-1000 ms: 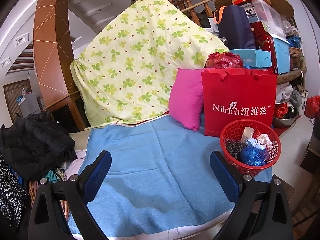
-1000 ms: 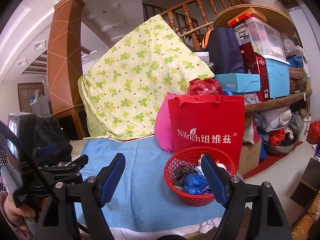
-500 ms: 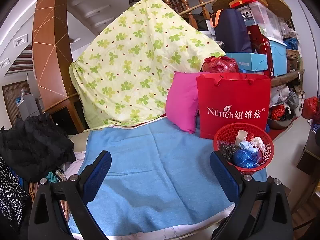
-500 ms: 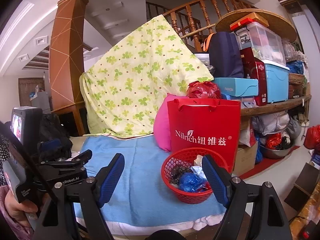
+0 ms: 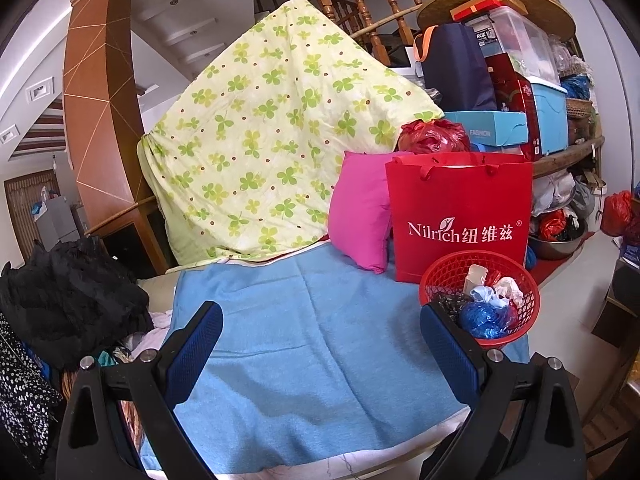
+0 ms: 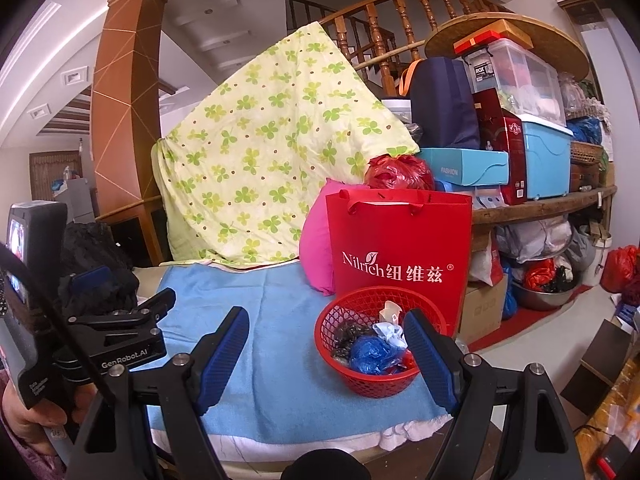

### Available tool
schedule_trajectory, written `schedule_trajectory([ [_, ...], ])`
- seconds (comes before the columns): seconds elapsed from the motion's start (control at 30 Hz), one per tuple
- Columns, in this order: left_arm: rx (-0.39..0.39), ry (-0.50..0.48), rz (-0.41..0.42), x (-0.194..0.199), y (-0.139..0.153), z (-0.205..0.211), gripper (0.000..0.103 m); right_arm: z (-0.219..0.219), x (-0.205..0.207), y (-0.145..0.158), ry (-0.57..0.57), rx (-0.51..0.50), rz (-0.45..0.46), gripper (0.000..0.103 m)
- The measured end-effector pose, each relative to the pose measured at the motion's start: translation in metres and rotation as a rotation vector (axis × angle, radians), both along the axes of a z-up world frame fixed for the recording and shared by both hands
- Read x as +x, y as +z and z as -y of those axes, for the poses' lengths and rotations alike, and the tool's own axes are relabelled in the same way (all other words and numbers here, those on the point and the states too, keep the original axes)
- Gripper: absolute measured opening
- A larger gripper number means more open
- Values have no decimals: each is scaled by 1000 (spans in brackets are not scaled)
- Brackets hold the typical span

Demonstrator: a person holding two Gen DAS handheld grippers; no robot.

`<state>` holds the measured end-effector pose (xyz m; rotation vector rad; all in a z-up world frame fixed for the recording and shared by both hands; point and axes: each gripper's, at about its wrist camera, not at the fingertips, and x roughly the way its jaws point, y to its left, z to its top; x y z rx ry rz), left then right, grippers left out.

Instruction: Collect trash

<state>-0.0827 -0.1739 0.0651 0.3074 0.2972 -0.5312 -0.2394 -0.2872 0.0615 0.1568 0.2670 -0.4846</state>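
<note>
Both grippers, left gripper (image 5: 320, 344) and right gripper (image 6: 326, 346), gape empty. At lower right, the red basket (image 6: 332, 344) holds crumpled trash (image 6: 370, 354) on the blue blanket (image 5: 304, 320).

A wooden staircase (image 6: 400, 24) with turned balusters climbs behind a tall brown column (image 6: 128, 112). White walls and a stepped white ceiling (image 6: 224, 8) are evenly lit. A curved wooden shelf (image 6: 552, 200) on the right is stacked with boxes and bins. The floor (image 6: 532, 344) is pale, with a red mat (image 5: 556, 268). At far left stands what may be a wooden door (image 5: 28, 212).
</note>
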Motion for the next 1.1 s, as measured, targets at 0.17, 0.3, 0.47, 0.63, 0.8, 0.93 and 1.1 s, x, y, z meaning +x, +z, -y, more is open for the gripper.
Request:
schedule_trajectory([
  [0.17,1,2,0,0,0,0,99,2,0,-1,-3,12,-7,82],
  [0.3,2,0,2,-1,0,0,99,2,-1,-1,-7,14,-3,83],
  [0.47,4,-3,3,-2,0,0,99,3,-3,0,-9,12,-3,83],
  [0.63,4,-1,3,-2,1,2,99,4,-5,2,-12,15,-6,83],
  [0.8,5,-4,4,-3,1,2,99,5,-5,2,-14,16,-6,83],
  [0.93,5,-3,5,-3,1,3,99,5,-5,2,-14,13,-7,83],
  [1.1,6,-6,8,-4,3,3,99,6,-6,3,-15,13,-6,83],
])
